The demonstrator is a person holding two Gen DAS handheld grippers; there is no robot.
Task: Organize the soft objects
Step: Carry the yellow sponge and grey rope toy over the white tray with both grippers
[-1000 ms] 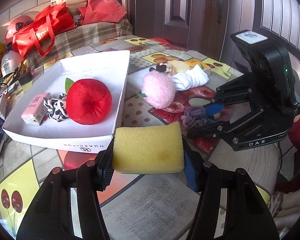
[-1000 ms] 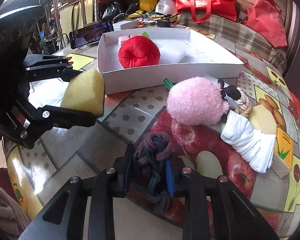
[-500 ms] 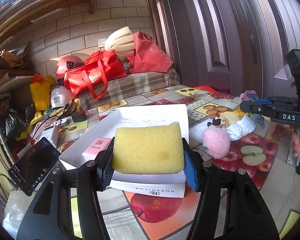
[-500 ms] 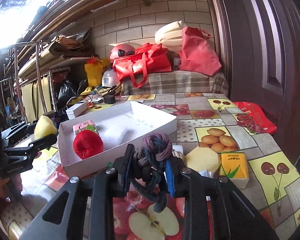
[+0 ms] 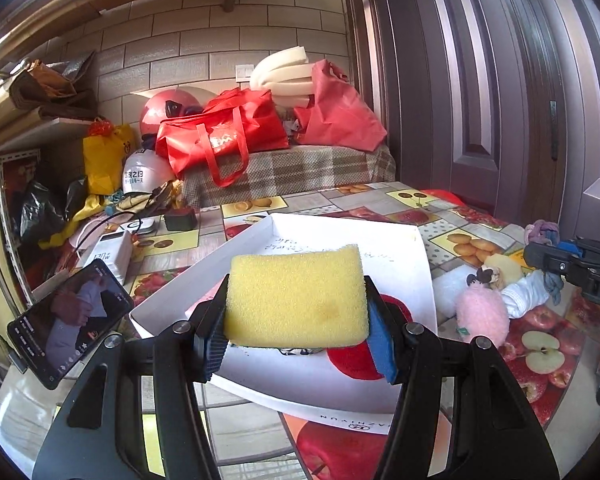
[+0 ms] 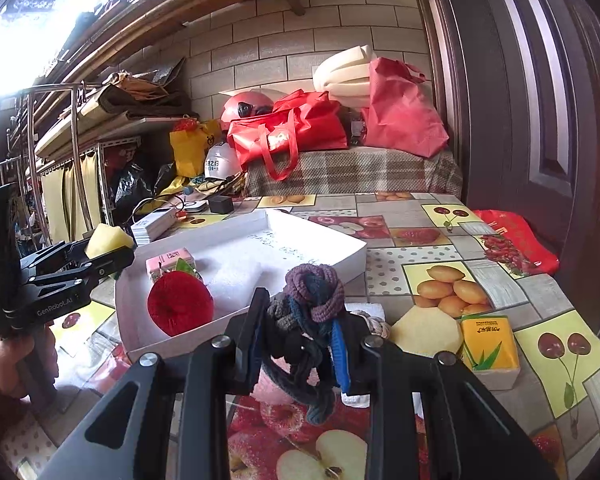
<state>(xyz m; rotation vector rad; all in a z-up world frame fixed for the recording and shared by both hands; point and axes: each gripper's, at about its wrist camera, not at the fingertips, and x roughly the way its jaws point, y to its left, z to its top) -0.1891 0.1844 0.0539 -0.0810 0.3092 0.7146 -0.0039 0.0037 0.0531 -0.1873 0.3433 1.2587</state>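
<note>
My left gripper (image 5: 296, 332) is shut on a yellow sponge (image 5: 296, 300) and holds it above the near edge of the white box (image 5: 412, 264). My right gripper (image 6: 300, 344) is shut on a knotted purple and blue rope toy (image 6: 312, 296), held above the table to the right of the box (image 6: 324, 246). A red plush apple (image 6: 180, 304) and a pink packet (image 6: 168, 262) lie in the box. A pink pompom (image 5: 482, 314), a white sock (image 5: 526, 294) and a pale yellow foam piece (image 6: 424, 332) lie on the table.
A phone (image 5: 68, 316) stands at the left of the table. A yellow tissue pack (image 6: 488, 344) lies at the right. Red bags (image 5: 220, 136) and helmets (image 5: 144, 176) are piled on a bench behind the table. A dark door (image 5: 500, 80) is at the right.
Both grippers have risen from the table with their objects. The left one has moved over the box's near edge with the sponge. The right one lifted the rope toy clear of the cloth.
</note>
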